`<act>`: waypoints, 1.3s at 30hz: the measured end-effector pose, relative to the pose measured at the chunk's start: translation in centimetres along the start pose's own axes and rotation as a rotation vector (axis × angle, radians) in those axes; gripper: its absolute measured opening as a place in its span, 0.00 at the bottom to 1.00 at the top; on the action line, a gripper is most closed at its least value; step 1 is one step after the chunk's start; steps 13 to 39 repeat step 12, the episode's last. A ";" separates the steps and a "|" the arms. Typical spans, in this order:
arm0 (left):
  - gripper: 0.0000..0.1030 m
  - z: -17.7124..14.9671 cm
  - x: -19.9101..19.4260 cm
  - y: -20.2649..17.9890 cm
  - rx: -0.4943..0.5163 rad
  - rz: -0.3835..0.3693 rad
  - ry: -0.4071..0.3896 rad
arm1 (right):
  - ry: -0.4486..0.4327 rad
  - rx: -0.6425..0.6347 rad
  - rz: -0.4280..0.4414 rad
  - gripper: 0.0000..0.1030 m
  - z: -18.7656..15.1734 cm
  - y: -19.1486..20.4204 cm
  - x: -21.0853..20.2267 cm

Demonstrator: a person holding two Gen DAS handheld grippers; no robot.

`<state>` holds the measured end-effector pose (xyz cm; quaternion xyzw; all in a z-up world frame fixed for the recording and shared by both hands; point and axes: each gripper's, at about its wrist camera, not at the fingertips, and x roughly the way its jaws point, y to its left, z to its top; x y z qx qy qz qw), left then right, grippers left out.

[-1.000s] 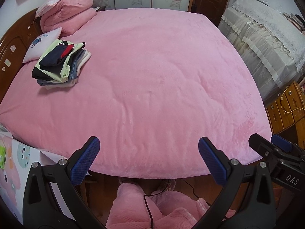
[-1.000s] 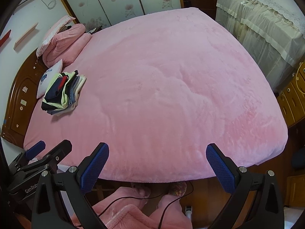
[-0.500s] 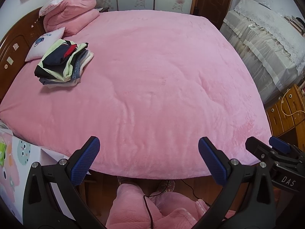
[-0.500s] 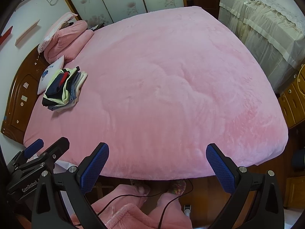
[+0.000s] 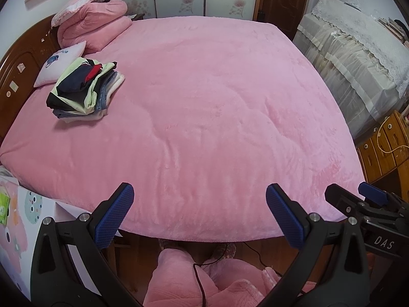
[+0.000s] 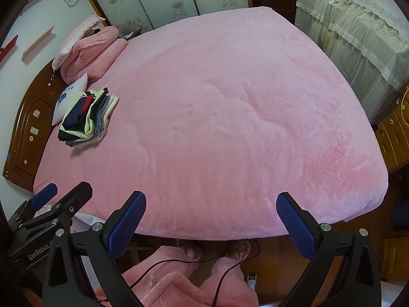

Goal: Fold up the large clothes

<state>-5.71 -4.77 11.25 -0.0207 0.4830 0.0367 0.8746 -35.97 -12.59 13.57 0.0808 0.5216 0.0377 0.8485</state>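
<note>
Two tools, left tool (image 5: 199, 215) and right tool (image 6: 211, 223), hang wide open and empty over the bed's (image 5: 217, 102) near edge. I see a clothes stack (image 5: 83, 90) at upper left. Likely soft, light, floppy; I'd pinch a garment's edge.

Stack of clothes (image 5: 84, 90) lies on bed (image 5: 217, 107), far left, just before pillow (image 5: 60, 62). Rolled blanket (image 5: 94, 29) behind pillow, w/ headboard (image 5: 18, 69) at left.
</note>
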 end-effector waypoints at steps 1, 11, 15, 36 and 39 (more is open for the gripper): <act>0.99 0.0 0.0 0.0 0.001 0.000 -0.001 | 0.000 0.001 0.001 1.00 0.0 0.0 0.0; 0.99 0.2 0.0 -0.2 0.002 -0.003 -0.001 | 0.007 0.018 0.001 1.00 0.2 -0.1 0.2; 0.99 0.2 0.0 -0.2 0.006 -0.005 -0.002 | 0.006 0.015 0.001 1.00 0.2 -0.2 0.2; 0.99 0.2 0.0 -0.2 0.006 -0.005 -0.002 | 0.006 0.015 0.001 1.00 0.2 -0.2 0.2; 0.99 0.2 0.0 -0.2 0.006 -0.005 -0.002 | 0.006 0.015 0.001 1.00 0.2 -0.2 0.2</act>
